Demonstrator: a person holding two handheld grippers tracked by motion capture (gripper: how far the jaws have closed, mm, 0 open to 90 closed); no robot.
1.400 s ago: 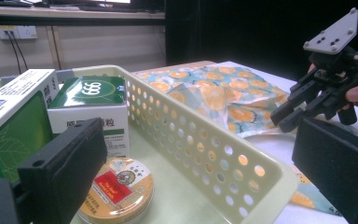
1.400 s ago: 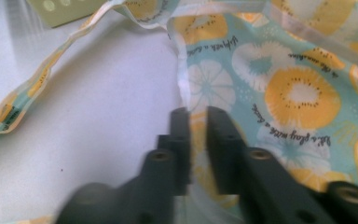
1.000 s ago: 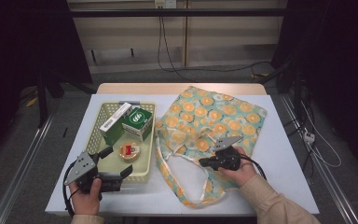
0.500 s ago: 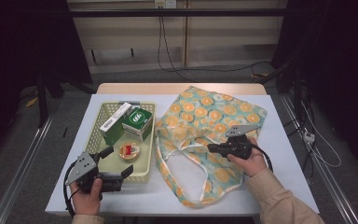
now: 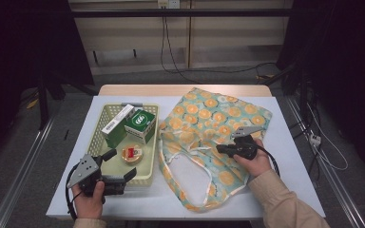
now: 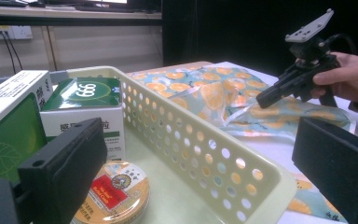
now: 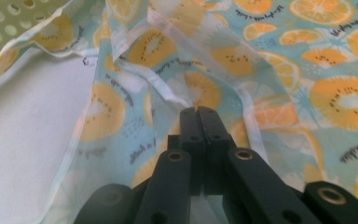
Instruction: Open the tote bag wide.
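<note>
Your right gripper (image 5: 221,149) has its fingers closed, seemingly empty, over the fruit-print bag (image 5: 218,118) lying flat at the desk's right. It is thin, limp cloth: pinch a hemmed edge. Your left gripper (image 5: 121,166), fingers open, waits beside the basket (image 5: 97,137).

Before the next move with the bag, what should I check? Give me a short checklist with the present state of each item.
1. Right tongs shut: ok, jaws closed together.
2. Right tongs holding bag fabric: cannot tell; the tips lie over the cloth, but no fold shows between the jaws.
3. Left tongs open: ok, jaws wide apart.
4. Left tongs free: ok, they straddle the basket rim and grip nothing.
5. Basket contents in place: ok, two boxes and the tin lie inside.
6. Bag mouth open: not ok, the bag lies flat.
</note>
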